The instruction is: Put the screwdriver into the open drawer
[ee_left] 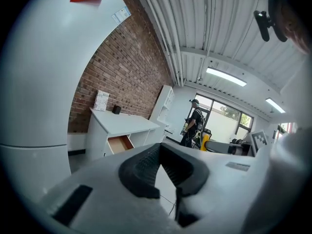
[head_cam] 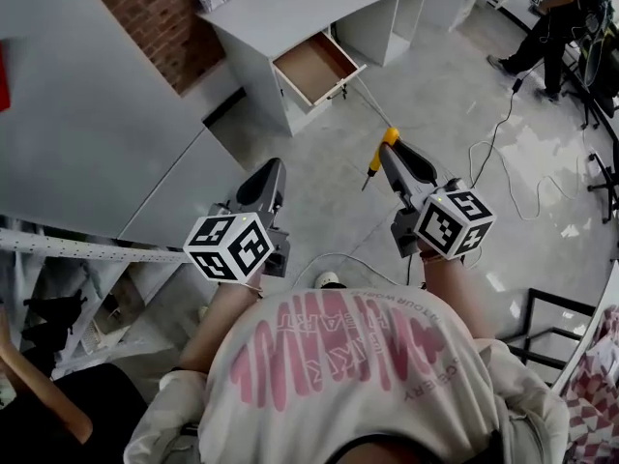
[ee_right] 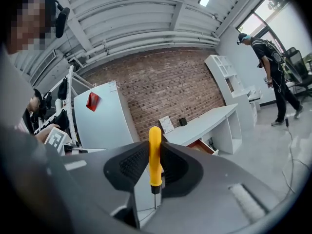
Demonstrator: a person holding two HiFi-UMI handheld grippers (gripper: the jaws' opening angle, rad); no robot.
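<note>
My right gripper point(head_cam: 388, 155) is shut on a screwdriver point(head_cam: 385, 145) with a yellow handle, whose metal shaft hangs down toward the floor. In the right gripper view the screwdriver's handle point(ee_right: 155, 156) stands upright between the pads of the gripper point(ee_right: 155, 152). The open drawer point(head_cam: 315, 68), wooden inside, juts from a white desk point(head_cam: 319, 8) ahead across the floor; it also shows as the drawer point(ee_left: 118, 144) and the drawer point(ee_right: 207, 146). My left gripper point(head_cam: 268, 180) is level beside the right one, its jaws of the gripper point(ee_left: 158, 150) shut with nothing between them.
A large grey table point(head_cam: 87, 114) runs along the left, with a perforated rack point(head_cam: 77, 249) below it. Cables point(head_cam: 503, 153) trail over the floor at the right. A person point(head_cam: 546, 37) stands at the far right. A black metal frame point(head_cam: 551, 327) sits at the lower right.
</note>
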